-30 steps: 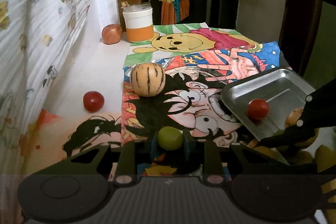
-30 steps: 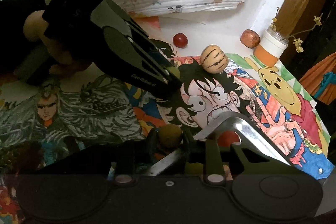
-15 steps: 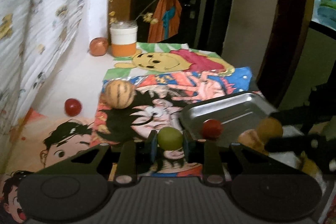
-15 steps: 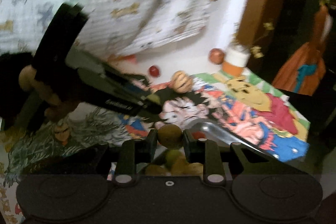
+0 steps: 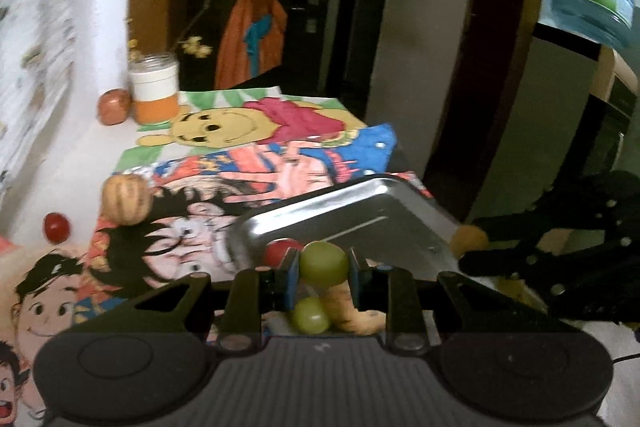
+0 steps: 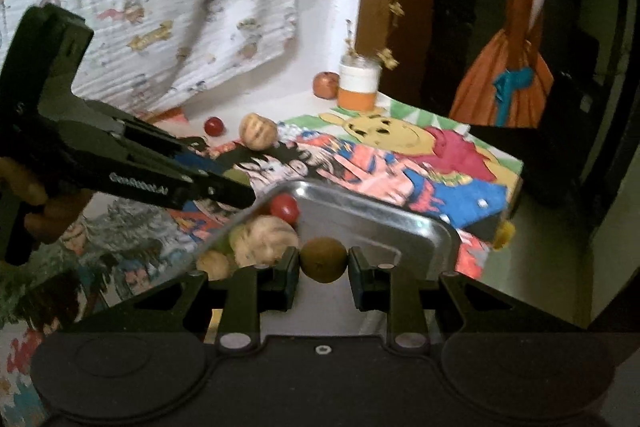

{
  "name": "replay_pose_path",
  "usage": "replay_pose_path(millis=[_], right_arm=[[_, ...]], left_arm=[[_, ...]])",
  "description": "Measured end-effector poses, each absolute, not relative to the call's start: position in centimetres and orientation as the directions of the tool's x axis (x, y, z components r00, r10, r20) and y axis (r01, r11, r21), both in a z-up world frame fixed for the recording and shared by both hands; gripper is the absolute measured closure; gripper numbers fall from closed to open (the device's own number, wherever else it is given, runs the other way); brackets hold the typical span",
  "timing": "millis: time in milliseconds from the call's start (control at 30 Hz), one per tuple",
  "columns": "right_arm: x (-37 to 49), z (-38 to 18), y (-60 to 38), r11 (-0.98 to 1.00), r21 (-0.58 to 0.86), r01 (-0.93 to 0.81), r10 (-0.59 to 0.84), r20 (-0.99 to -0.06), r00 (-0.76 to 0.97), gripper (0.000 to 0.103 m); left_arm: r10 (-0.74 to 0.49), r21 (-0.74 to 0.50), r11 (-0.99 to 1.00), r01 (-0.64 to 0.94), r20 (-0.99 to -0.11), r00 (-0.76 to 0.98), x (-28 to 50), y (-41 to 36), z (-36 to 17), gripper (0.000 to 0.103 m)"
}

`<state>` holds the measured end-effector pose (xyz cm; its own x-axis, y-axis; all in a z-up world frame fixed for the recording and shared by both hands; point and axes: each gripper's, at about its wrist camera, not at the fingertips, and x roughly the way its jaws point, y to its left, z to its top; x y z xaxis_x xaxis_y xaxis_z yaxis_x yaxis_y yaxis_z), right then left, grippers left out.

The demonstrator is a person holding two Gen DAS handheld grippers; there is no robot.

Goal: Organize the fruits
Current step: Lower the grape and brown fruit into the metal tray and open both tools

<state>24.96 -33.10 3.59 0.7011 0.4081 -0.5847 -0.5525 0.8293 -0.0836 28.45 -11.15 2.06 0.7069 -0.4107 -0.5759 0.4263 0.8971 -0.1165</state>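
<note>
A smooth round green grape point(image 5: 323, 263) sits pinched in the left tool point(image 5: 323, 269) at lower centre; the right tool point(image 6: 323, 267) clamps a dull, rough brown ball point(image 6: 323, 259). Behind both lies a shiny metal tray point(image 6: 384, 223) with rounded corners, holding a glossy red tomato point(image 6: 285, 207) and knobbly tan fruit point(image 6: 264, 239), on the bench's cartoon-printed cloth point(image 5: 280, 151).
</note>
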Motion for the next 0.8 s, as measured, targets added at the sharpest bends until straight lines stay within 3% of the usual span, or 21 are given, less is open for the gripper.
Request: replay_pose_path(millis=[433, 800], right_arm=[[23.1, 1.5, -36.9, 0.836, -0.077, -0.543, 0.387, -0.618, 0.684, 0.075], [23.3, 1.4, -37.8, 0.84, -0.068, -0.539, 0.394, -0.606, 0.691, 0.075]], left_arm=[[-0.445, 0.02, 0.822, 0.569, -0.603, 0.663, 26.0, -16.7, 2.0, 0.075], [-0.376, 0.098, 0.794, 0.599, -0.696, 0.612, 26.1, -19.8, 0.3, 0.075]])
